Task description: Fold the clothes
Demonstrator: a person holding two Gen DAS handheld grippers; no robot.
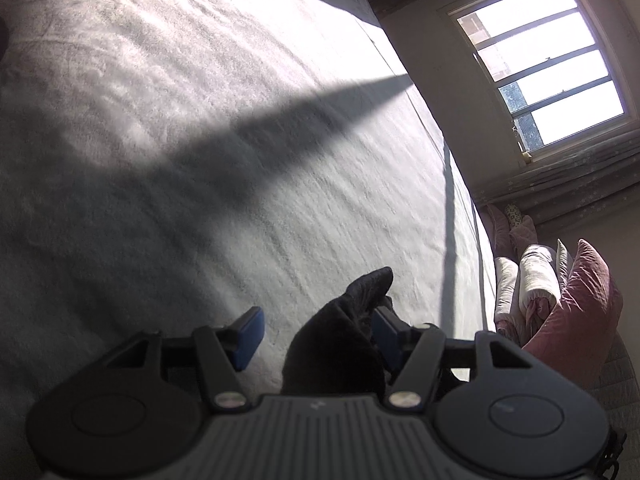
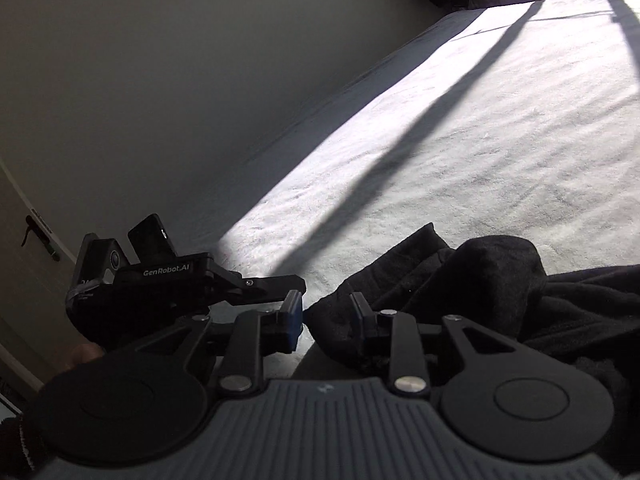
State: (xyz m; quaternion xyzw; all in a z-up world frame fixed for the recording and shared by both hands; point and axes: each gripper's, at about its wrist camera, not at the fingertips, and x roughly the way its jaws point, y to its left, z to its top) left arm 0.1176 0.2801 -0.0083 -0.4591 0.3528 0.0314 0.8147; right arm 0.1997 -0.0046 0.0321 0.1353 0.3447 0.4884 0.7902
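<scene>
A black garment (image 2: 500,300) lies bunched on the white bed sheet (image 2: 480,140) at the lower right of the right wrist view. My right gripper (image 2: 326,320) is open, its right finger against the garment's edge. In the left wrist view my left gripper (image 1: 316,332) is open with blue pads (image 1: 250,338). A pointed fold of the black garment (image 1: 344,340) stands between its fingers, beside the right pad. The left gripper's body (image 2: 160,276) shows to the left in the right wrist view.
The white bed (image 1: 200,140) fills most of both views, with long shadows across it. A window (image 1: 544,64) and curtains are on the right. Pink and white bedding (image 1: 560,296) is piled past the bed's right edge. A wall and a door (image 2: 28,240) are on the left.
</scene>
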